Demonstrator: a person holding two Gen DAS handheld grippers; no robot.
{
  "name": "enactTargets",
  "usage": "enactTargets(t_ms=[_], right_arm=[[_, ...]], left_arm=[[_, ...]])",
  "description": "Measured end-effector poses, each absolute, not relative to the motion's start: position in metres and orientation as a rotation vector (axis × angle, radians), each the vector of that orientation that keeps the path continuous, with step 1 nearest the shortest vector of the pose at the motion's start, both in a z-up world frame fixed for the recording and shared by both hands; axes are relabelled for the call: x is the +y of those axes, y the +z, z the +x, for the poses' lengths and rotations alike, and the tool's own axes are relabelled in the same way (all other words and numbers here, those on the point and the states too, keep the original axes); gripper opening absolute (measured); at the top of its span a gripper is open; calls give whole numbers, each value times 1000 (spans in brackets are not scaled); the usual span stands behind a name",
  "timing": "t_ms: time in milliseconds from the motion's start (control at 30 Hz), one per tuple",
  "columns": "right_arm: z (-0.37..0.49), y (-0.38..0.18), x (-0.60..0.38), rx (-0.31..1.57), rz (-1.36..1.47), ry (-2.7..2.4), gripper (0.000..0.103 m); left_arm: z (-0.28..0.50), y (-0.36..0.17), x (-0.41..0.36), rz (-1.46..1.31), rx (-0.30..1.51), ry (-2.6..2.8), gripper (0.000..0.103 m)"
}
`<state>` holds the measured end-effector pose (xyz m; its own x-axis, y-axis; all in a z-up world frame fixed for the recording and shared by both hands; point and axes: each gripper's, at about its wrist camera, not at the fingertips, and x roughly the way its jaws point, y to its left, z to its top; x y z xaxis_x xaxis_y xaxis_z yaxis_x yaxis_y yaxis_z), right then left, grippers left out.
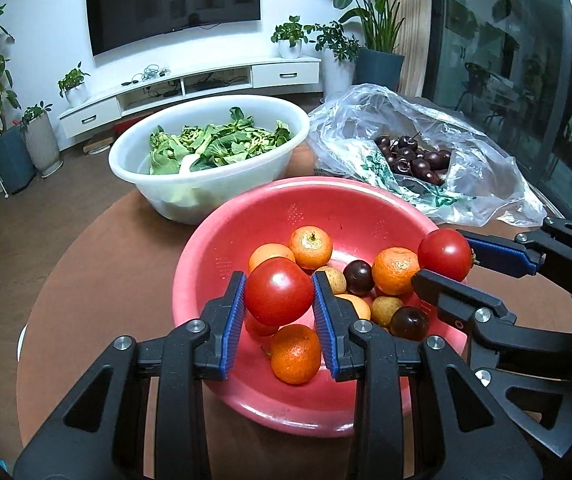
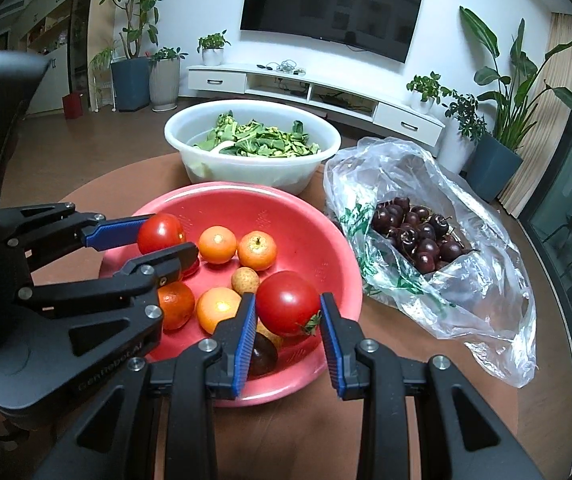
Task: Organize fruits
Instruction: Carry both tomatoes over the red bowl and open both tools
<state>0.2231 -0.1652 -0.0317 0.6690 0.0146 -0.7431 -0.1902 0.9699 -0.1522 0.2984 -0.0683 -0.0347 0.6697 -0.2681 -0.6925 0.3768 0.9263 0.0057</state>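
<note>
A red colander bowl on the round table holds several oranges, small dark plums, pale round fruits and another tomato half hidden low in it. My left gripper is shut on a red tomato above the bowl's near side. My right gripper is shut on a second red tomato above the bowl's right part. In the left wrist view the right gripper shows at the bowl's right with its tomato. In the right wrist view the left gripper shows at the left with its tomato.
A white basin of green leaves stands behind the red bowl. A clear plastic bag with dark cherries lies to the right. The round brown table ends near a glass door on the right.
</note>
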Motion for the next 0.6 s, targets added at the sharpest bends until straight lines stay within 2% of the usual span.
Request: enactTargets(t_ms=[467, 567, 600], right_arm=[[230, -40, -163, 839, -234, 118, 34], [232, -42, -162, 842, -237, 116, 34], [232, -43, -162, 845, -237, 114, 34]], left_arm=[[306, -47, -68, 151, 768, -345, 31], [307, -47, -65, 147, 763, -328, 40], [308, -47, -64, 143, 762, -317, 48]])
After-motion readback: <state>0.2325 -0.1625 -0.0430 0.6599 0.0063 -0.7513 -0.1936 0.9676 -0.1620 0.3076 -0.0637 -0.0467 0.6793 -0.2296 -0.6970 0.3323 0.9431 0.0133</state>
